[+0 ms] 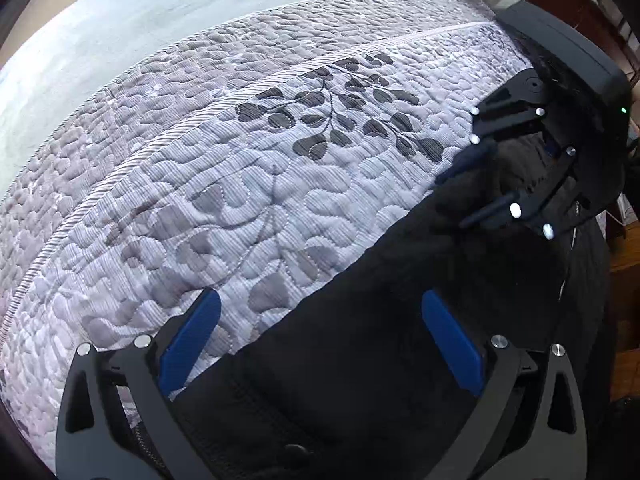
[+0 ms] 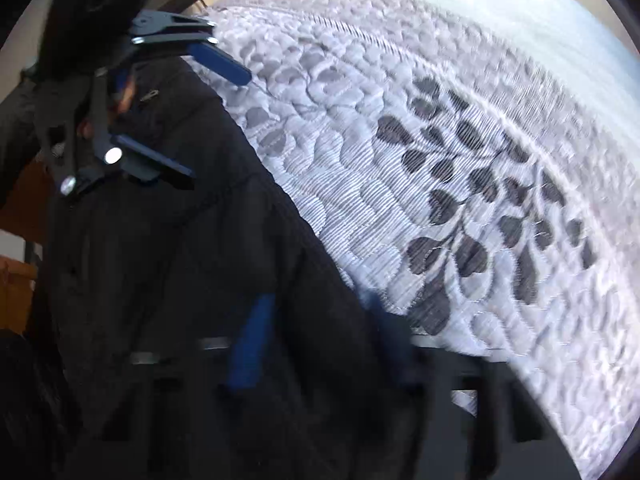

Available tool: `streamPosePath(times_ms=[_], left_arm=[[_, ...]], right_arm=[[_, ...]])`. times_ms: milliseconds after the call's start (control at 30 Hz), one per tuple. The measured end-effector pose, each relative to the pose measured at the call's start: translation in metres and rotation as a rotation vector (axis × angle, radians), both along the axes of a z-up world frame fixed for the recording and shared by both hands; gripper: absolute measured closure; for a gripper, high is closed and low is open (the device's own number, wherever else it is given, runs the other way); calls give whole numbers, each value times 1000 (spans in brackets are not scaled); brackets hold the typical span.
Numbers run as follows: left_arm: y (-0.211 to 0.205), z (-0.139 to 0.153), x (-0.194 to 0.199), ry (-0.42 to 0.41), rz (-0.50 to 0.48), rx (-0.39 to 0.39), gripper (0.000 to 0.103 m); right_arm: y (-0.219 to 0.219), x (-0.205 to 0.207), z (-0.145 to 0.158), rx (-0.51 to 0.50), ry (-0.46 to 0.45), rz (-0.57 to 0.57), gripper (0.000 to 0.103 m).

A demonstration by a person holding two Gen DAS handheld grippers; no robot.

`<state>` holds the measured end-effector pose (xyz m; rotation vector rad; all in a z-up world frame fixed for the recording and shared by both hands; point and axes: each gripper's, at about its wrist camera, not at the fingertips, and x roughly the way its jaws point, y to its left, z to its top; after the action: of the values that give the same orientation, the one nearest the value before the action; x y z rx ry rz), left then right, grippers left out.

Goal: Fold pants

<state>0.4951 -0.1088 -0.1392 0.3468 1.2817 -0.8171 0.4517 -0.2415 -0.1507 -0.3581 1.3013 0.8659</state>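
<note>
Left wrist view: left gripper [image 1: 320,344] is spread wide over black pants [image 1: 400,320] laid on quilt [image 1: 240,180]. Right gripper [image 1: 456,200] is also seen parted above the pants, nothing grasped.

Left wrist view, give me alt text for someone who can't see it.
Black pants lie on a grey leaf-patterned quilt. The left gripper is open over their edge; the right gripper is open farther along.

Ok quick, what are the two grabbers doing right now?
Left gripper: open, over the black pants, holding nothing.
Right gripper: open, blurry, over the pants on the quilted mattress, holding nothing.
</note>
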Motion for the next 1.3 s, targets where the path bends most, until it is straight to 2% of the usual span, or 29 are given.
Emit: streamPosePath(times_ms=[67, 133, 267, 367, 567, 600, 733, 800, 867, 1000, 1100, 1300], left_arm=[[-4, 0, 1, 6, -13, -3, 3], [-11, 0, 0, 0, -39, -3, 3], [-25, -3, -3, -16, -100, 10, 3], [-33, -7, -4, 22, -149, -7, 3], [-35, -8, -6, 136, -147, -78, 5], [-34, -8, -7, 146, -148, -78, 20], [-29, -2, -15, 151, -148, -75, 56], [-25, 7, -21, 137, -150, -78, 81], [-21, 21, -31, 106, -153, -95, 92], [-20, 54, -65, -34, -154, -89, 96], [-15, 80, -97, -112, -99, -80, 96], [-9, 115, -171, -232, -24, -19, 96]], right_arm=[[-8, -11, 11, 12, -32, 12, 91], [-8, -25, 21, 15, -92, 21, 94], [-13, -43, 36, 39, -165, 13, 95], [-18, -47, 45, 75, -188, 1, 95], [-34, -45, 64, 113, -236, -30, 95], [-36, -47, 67, 120, -251, -38, 95], [-33, -50, 73, 136, -295, -71, 95], [-33, -57, 77, 128, -319, -86, 95], [-34, -64, 82, 135, -343, -120, 95], [-38, -89, 103, 167, -405, -202, 94], [-38, -119, 118, 183, -454, -238, 93], [-36, -197, 146, 187, -551, -287, 91]])
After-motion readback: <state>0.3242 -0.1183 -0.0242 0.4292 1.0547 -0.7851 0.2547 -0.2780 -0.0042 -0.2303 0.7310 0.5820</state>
